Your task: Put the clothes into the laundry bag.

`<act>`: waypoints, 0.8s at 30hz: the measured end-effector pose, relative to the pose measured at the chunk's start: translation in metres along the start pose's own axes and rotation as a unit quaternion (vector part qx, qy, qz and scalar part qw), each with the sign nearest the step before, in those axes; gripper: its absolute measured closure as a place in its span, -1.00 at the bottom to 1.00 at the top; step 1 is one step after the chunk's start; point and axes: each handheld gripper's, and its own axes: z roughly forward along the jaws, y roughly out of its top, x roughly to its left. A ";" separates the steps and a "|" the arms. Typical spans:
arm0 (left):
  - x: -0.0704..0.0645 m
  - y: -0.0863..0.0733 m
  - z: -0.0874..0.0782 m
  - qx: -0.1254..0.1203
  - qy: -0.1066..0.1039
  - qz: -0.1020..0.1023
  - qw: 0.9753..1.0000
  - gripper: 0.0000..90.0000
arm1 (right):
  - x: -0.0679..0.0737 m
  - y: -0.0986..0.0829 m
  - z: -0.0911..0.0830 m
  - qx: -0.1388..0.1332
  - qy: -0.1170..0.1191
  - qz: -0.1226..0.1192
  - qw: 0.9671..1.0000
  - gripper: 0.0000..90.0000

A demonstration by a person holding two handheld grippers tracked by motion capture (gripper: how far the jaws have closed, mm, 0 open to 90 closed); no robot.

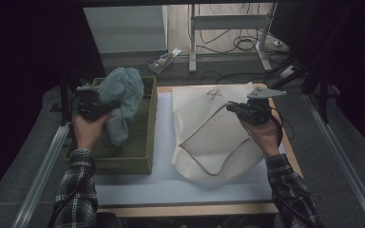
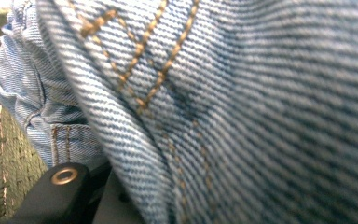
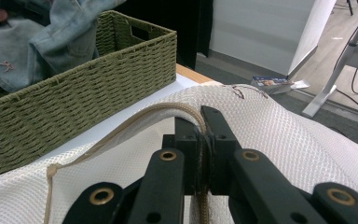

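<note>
A bundle of light-blue denim jeans (image 1: pixel 122 92) hangs lifted over a green woven basket (image 1: pixel 145 142) at the table's left. My left gripper (image 1: pixel 107 105) is shut on the jeans from their left side. In the left gripper view the denim (image 2: pixel 242 107) presses close against the camera, with orange stitching. A white mesh bag (image 1: pixel 209 137) lies at the right on the mat, its mouth edged with a beige band. My right gripper (image 1: pixel 229 108) is shut on that band, jaws (image 3: pixel 200 128) pinched over the raised rim. The right gripper view has the basket (image 3: pixel 74 102) and jeans (image 3: pixel 51 37) beyond.
A white mat (image 1: pixel 164 142) covers the wooden table. On the floor behind lie a small box (image 1: pixel 161 61), white desk legs (image 1: pixel 192 42) and loose cables (image 1: pixel 244 45). Metal rails run along both sides of the table.
</note>
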 end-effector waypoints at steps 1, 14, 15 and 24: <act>-0.001 0.000 -0.004 -0.008 0.000 0.005 1.000 0.60 | 0.000 0.000 0.000 0.000 0.001 0.000 1.000 0.89; -0.012 0.001 -0.033 -0.071 0.007 0.025 0.997 0.60 | 0.000 0.001 -0.001 -0.002 0.000 0.000 1.000 0.89; -0.014 0.000 -0.034 -0.077 0.007 0.027 0.997 0.60 | 0.000 0.001 -0.001 -0.002 -0.001 0.000 1.000 0.89; -0.024 -0.008 -0.044 -0.126 0.002 0.032 0.992 0.60 | 0.001 0.000 -0.001 -0.004 -0.002 -0.003 1.000 0.89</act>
